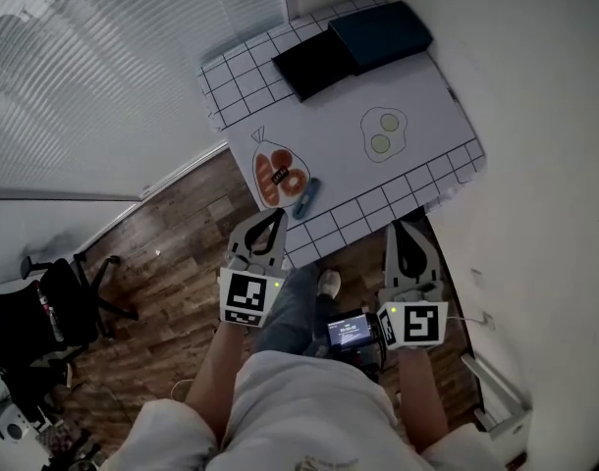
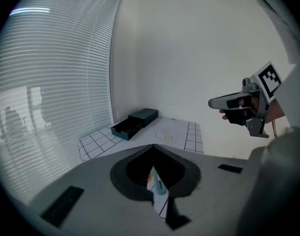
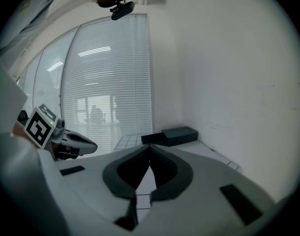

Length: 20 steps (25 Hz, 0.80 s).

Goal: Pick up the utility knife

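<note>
The utility knife (image 1: 306, 197) is a blue bar lying on the white grid-edged table cover (image 1: 417, 180) near its front edge, beside a printed orange bag picture. My left gripper (image 1: 277, 216) hovers just short of that edge, close to the knife, with its jaws shut and empty. In the left gripper view (image 2: 153, 146) the knife (image 2: 161, 187) shows pale blue through the slot below the closed jaws. My right gripper (image 1: 404, 228) hangs off the table's front right corner, jaws together with nothing in them; its own view (image 3: 150, 147) shows them meeting at the tip.
A black open tray (image 1: 314, 64) and a dark blue box (image 1: 381, 32) sit at the table's far end. An egg drawing (image 1: 383, 130) marks the middle. A white wall runs along the right, window blinds on the left. An office chair (image 1: 64, 297) stands on the wood floor.
</note>
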Tool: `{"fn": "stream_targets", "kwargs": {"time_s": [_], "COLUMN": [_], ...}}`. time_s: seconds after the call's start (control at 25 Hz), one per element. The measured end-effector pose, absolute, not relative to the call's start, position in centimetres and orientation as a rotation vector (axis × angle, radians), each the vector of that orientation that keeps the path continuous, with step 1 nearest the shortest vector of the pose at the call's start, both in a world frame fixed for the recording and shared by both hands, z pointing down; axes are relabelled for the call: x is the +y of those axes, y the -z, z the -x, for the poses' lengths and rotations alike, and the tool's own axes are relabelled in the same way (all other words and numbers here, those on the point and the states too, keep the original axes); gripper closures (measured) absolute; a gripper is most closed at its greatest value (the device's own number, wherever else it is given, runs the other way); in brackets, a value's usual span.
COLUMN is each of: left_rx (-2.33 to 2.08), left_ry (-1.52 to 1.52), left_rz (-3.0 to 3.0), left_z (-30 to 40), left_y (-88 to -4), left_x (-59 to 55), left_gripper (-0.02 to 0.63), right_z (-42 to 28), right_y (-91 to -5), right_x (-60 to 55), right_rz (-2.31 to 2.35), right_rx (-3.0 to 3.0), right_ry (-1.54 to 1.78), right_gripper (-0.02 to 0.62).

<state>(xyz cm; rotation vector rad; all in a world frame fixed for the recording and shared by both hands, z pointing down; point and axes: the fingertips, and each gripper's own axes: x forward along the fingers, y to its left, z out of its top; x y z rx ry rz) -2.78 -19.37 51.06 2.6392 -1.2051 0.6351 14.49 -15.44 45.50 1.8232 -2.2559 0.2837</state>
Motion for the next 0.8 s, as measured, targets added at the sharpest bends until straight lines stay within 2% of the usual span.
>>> {"fn": "stream_targets", "kwargs": {"time_s": [0.8], "left_rx": [-1.073], "left_ry": [-0.844], "left_rz": [-2.552], "left_z": [2.1], "left_y": [-59.6], "left_x": [-19.9], "left_gripper": [0.598], "right_z": [-13.9], "right_y": [-52.2], "right_x": [-16.2], "right_rz": [-1.769], "right_rx": [-2.209], "right_ry": [-0.442], "right_gripper": [0.589]}}
